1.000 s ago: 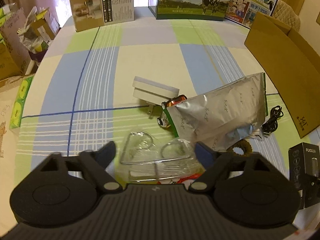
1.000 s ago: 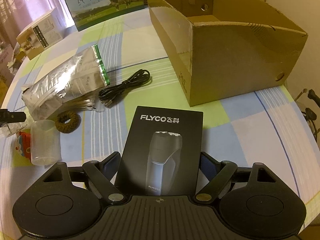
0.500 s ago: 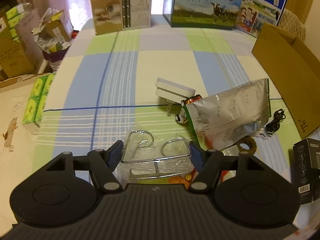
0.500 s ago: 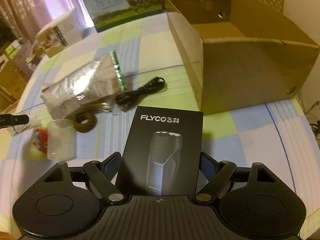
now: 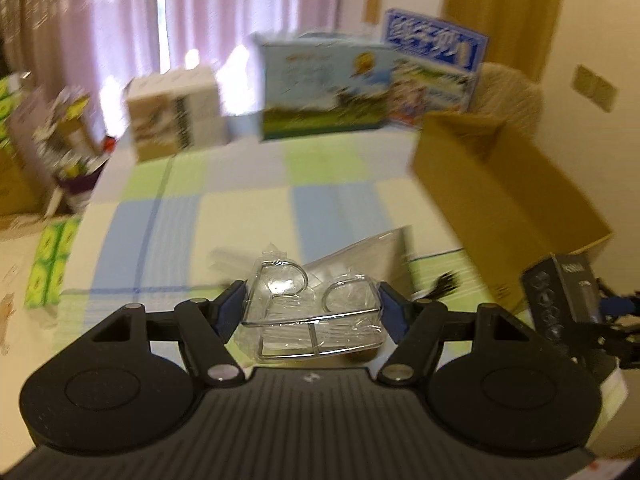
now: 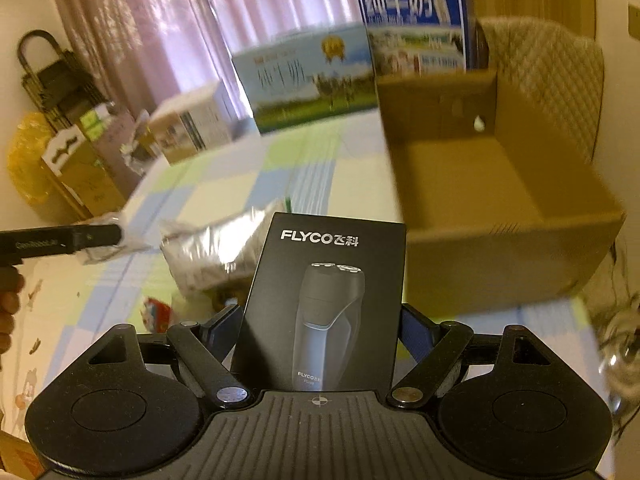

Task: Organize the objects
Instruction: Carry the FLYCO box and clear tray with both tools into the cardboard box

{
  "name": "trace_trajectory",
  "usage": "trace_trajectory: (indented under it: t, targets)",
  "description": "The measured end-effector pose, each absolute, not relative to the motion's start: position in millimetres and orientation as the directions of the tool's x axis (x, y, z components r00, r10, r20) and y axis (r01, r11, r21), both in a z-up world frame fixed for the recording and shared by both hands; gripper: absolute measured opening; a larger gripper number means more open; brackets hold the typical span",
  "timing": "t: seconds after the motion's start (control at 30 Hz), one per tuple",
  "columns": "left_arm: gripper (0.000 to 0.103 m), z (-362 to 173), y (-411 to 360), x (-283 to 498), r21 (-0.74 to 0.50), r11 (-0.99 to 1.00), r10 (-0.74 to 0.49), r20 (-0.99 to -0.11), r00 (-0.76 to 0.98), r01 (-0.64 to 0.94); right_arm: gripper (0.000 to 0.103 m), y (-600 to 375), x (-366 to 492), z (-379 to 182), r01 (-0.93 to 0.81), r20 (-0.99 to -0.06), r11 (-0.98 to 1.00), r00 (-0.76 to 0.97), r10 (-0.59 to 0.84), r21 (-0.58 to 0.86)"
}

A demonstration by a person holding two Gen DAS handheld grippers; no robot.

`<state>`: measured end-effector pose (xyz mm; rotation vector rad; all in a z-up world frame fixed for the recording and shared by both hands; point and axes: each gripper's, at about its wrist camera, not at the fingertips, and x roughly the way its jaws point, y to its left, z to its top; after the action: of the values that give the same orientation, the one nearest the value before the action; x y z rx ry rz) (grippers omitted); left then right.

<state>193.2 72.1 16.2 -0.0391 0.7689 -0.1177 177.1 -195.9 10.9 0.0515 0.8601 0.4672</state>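
Motion blur smears the milk cartons' [image 5: 324,88] print.

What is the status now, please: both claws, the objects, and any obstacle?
Left claw shut on wrapped wire rack, off the table. Right claw shut on shaver box. Cardboard box open ahead, path looks clear.

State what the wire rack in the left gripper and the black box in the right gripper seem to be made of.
Wire rack: likely chromed steel wire, thin and shiny, in a crinkly clear plastic wrap. Black box: probably matte printed cardboard, flat with crisp edges.
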Motion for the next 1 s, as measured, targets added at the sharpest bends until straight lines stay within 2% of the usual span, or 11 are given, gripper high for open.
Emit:
trace_trajectory:
  t: [0.47,0.77,1.0]
  targets:
    - [0.066,48,-87,242,-0.115,0.938,-0.328,-0.593,0.735,0.326,0.080,-294,241,56,-0.387,-0.642,0.913,0.669,0.373,0.127]
    - [0.066,35,-163,281,-0.095,0.926,-0.346,-0.606,0.716,0.366,0.080,-331,301,44,-0.422,-0.671,0.902,0.646,0.365,0.085]
    - [0.066,17,-189,301,-0.081,0.925,-0.335,-0.638,0.694,0.372,0.080,-338,334,23,-0.455,-0.711,0.887,0.601,0.366,0.073]
